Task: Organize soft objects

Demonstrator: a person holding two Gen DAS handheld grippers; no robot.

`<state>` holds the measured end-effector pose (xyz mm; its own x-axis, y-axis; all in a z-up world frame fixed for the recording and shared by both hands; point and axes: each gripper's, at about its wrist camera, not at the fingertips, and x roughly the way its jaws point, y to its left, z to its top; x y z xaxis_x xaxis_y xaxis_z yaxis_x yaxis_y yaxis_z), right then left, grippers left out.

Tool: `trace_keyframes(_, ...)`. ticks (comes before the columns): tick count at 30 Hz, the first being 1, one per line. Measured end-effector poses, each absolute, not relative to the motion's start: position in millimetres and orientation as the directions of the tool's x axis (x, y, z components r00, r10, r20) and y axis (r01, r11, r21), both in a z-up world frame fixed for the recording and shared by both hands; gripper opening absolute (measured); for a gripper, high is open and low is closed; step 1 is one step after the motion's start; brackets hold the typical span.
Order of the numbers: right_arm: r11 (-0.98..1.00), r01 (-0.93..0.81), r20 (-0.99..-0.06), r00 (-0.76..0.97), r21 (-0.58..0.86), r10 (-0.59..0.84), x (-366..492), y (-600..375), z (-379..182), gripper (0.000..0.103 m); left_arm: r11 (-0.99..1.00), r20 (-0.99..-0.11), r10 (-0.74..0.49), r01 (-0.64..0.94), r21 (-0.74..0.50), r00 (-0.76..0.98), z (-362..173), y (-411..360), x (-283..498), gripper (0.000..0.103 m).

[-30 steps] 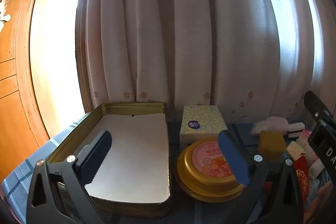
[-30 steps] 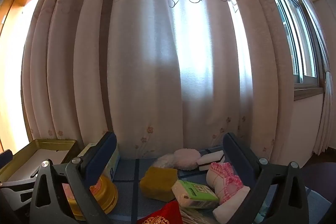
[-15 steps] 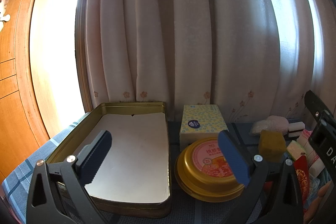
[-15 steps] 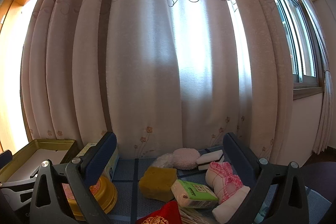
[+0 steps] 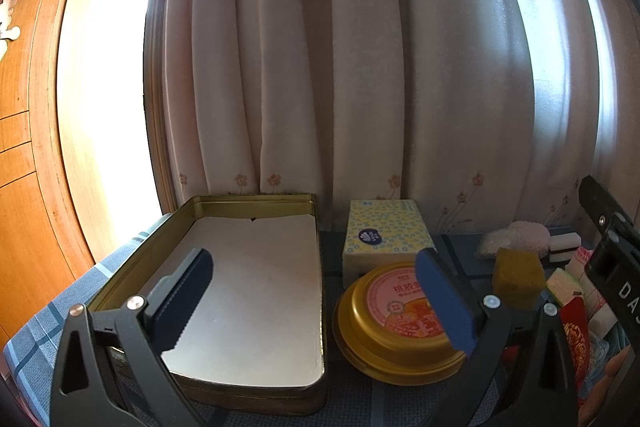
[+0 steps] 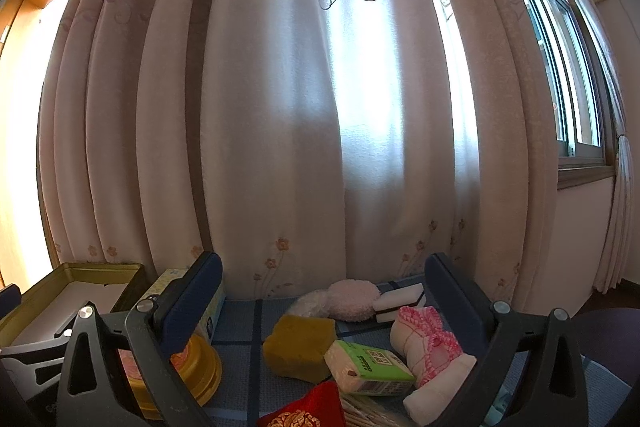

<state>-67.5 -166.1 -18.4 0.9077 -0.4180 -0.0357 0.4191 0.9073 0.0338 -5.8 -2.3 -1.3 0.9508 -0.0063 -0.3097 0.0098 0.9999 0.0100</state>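
- Two claws hang over the counter [image 5: 352, 403], which wears a blue checked cloth. Both are spread wide with nothing between their blue pads.
- Left claw [image 5: 316, 297]: it floats above one big gold tin [image 5: 240, 205] and one round gold tin [image 5: 384, 343]. The big tin is open, and its floor is flat and white with nothing lying in it.
- Right claw [image 6: 324, 301]: it floats above the heap of soft things on the right side of the counter.
- One tissue box [image 5: 384, 231], yellow with tiny rings, stands behind the round tin, close to the curtain [image 6: 280, 107].
- One yellow sponge [image 6: 298, 351] sits in the middle of the heap.
- One small tissue pack [image 6: 366, 367] with a green label lies just beside the sponge, on its right.
- One pink and cream knitted piece [image 6: 426, 345] lies to the right of the pack, touching it.
- One fluffy pink puff [image 6: 354, 299] rests at the back, near the curtain, with a pale, see-through wrapper [image 6: 310, 305] at its left.
- One white block with a dark stripe [image 6: 398, 301] lies right next to the puff.
- One red pouch with gold thread [image 6: 308, 411] lies at the front edge, partly cut off.
- None of the soft things is in the big tin. All sit on the cloth, well apart from it.
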Motion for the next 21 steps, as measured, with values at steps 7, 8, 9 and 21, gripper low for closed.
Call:
trace_keyframes(7, 0.905, 0.424, -0.036, 0.905, 0.040, -0.423, -67.8, -167.5, -19.6, 0.102, 1.000, -0.310, -0.005, 0.008, 0.010, 0.951, -1.1, -2.0, -5.6, 0.102)
trace_keyframes(8, 0.905, 0.424, -0.037, 0.905, 0.041, -0.423, -67.7, -167.9, -19.7, 0.102, 1.000, -0.312, -0.003, 0.006, 0.010, 0.950, -1.3, -1.7, -5.6, 0.102)
trace_keyframes(9, 0.905, 0.424, -0.038, 0.905, 0.042, -0.423, -67.5, -168.0, -19.8, 0.102, 1.000, -0.313, -0.003, 0.007, 0.009, 0.950, -1.7, -1.3, -5.4, 0.102)
trace_keyframes(21, 0.901, 0.429, -0.037, 0.903, 0.070, -0.427, -72.2, -173.1, -19.2, 0.102, 1.000, -0.320, 0.003, 0.001, 0.013, 0.947, -2.8, 0.6, -13.2, 0.102)
